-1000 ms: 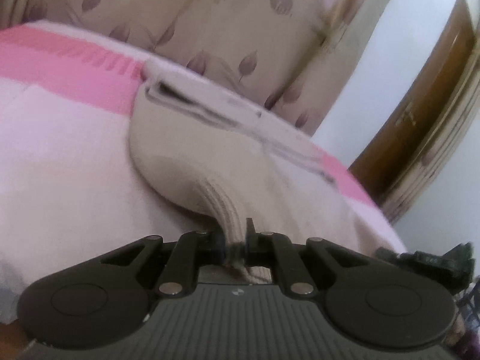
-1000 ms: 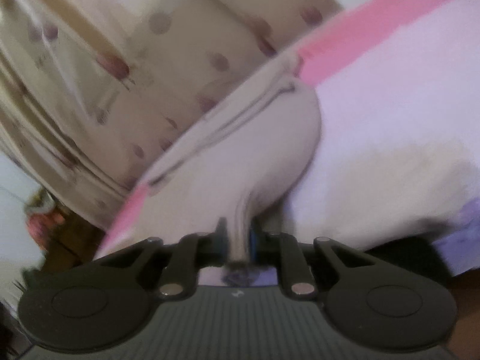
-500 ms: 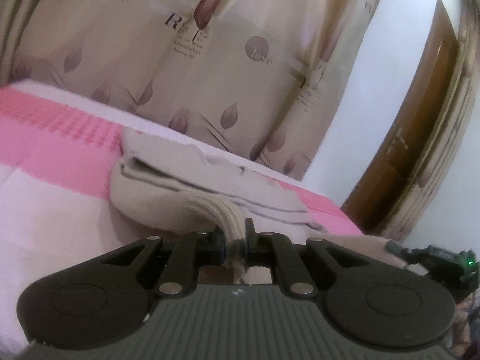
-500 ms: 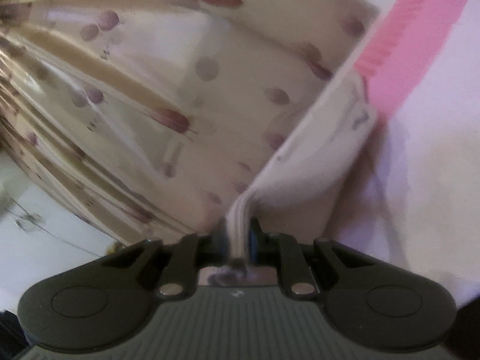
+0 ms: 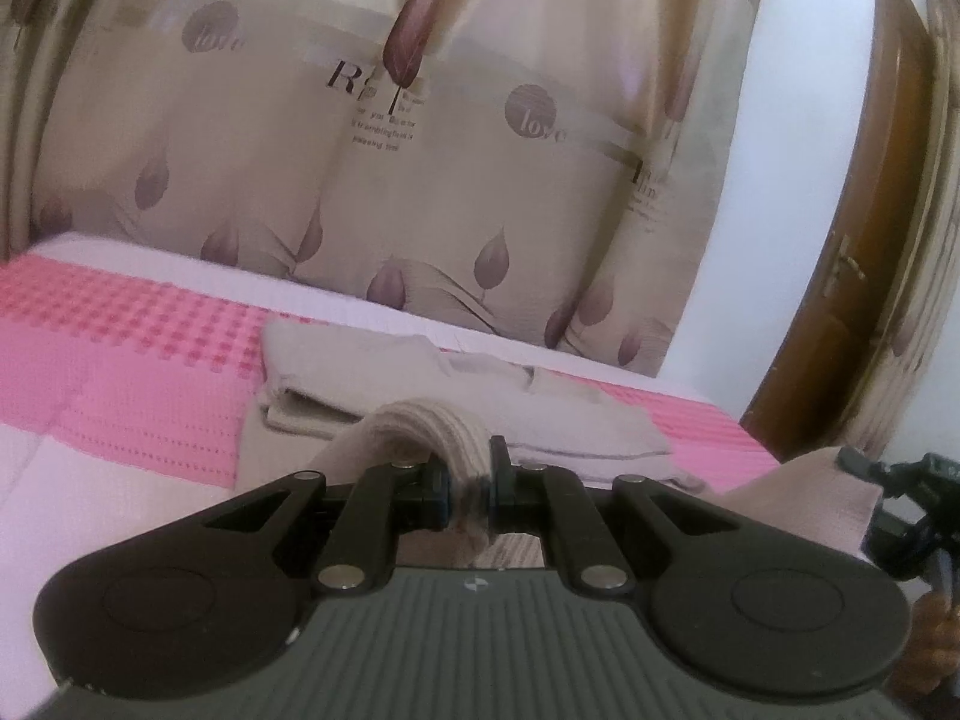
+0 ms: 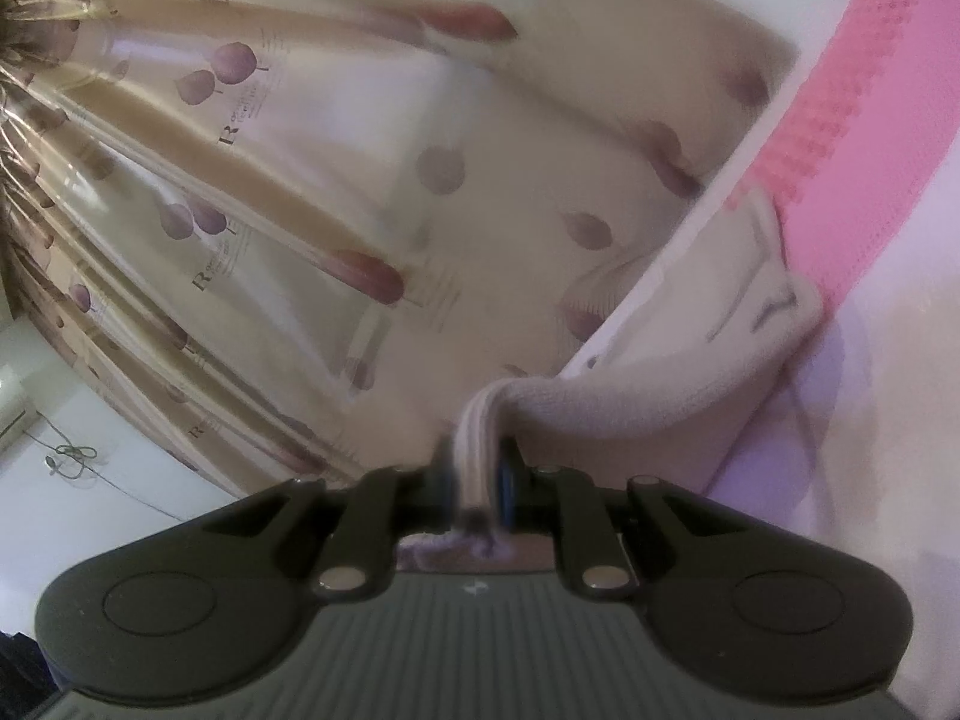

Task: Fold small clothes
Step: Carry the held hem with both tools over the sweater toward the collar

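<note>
Left wrist view: pink-and-white bedspread (image 5: pixel 138 372) at left, the beige garment (image 5: pixel 456 396) lying folded on the bed mid-frame before the leaf-print curtain (image 5: pixel 360 180), a wooden door (image 5: pixel 864 240) at right. The left claw (image 5: pixel 470 483) is nearly closed, pinching the garment's ribbed hem. Right wrist view: the curtain (image 6: pixel 300 180) fills the left, the right claw (image 6: pixel 480 480) is clamped on a ribbed edge, and the garment (image 6: pixel 690 360) stretches rightward onto the bedspread (image 6: pixel 840 150).

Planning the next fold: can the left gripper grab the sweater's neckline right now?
Probably not: the left gripper is shut on the sweater's ribbed hem; nothing blocks the neckline.
</note>
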A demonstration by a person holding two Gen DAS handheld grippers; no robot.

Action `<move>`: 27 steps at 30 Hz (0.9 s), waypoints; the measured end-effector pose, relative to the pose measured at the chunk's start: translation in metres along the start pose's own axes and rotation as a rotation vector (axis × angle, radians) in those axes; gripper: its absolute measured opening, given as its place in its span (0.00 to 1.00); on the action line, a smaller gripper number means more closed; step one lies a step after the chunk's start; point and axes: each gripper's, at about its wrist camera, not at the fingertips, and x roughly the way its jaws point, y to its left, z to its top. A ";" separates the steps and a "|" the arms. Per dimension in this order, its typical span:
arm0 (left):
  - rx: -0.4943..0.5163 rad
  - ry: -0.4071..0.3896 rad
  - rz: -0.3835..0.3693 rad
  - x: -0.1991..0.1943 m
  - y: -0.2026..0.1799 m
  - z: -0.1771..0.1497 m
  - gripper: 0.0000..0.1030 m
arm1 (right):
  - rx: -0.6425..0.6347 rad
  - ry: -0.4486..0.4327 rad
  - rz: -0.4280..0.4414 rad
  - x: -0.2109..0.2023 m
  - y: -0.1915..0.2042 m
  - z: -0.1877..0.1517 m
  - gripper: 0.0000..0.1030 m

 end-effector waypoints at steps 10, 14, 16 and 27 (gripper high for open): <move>0.027 -0.023 0.029 0.015 0.001 0.016 0.11 | -0.009 -0.036 -0.009 0.013 -0.003 0.025 0.14; 0.032 -0.031 0.040 0.022 0.003 0.022 0.11 | -0.020 -0.048 -0.025 0.018 -0.004 0.035 0.14; 0.032 -0.034 0.044 0.025 0.004 0.025 0.11 | -0.026 -0.054 -0.034 0.020 -0.004 0.038 0.14; 0.032 -0.034 0.069 0.046 0.013 0.035 0.11 | -0.043 -0.076 -0.070 0.035 -0.010 0.058 0.14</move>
